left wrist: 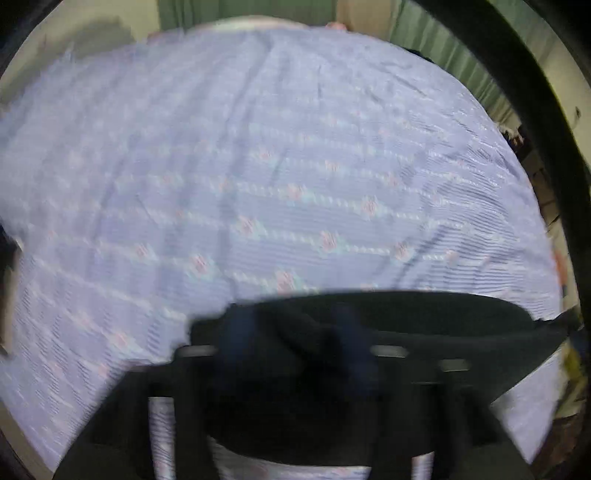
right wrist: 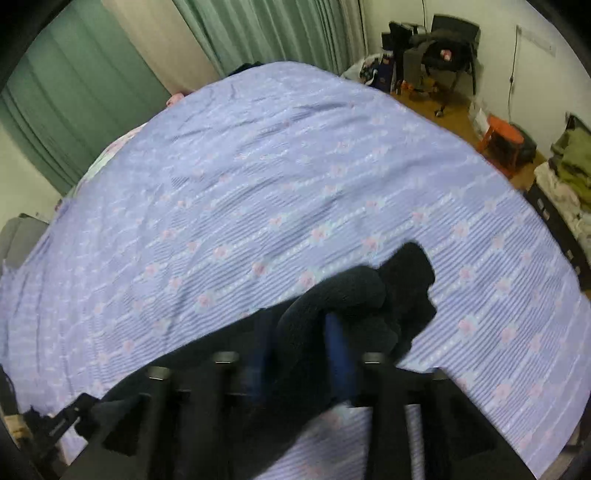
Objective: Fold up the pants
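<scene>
A wide bed under a lilac flowered sheet [right wrist: 295,177] – green curtains [right wrist: 266,33] behind, pale wall [right wrist: 495,55], wooden floor [right wrist: 458,114], black chair [right wrist: 450,48] and orange stool [right wrist: 502,136] far right.

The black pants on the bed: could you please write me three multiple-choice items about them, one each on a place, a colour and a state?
1. Where is the orange stool?
A. On the floor beyond the bed
B. On the bedspread
C. Beside the green curtain

2. What colour is the bedspread?
A. Plain white
B. Lavender with pink flowers
C. Dark green

3. What is between the fingers of the right hand-held gripper?
A. Nothing
B. A pillow
C. A bunched fold of the black pants

Answers: 1 A, the stool stands on the wooden floor past the bed's far right edge. 2 B, pale purple cloth with rows of pink flowers fills both views. 3 C, dark cloth bulges up between the blue fingers; the left hand-held gripper likewise has black cloth between its fingers.
</scene>
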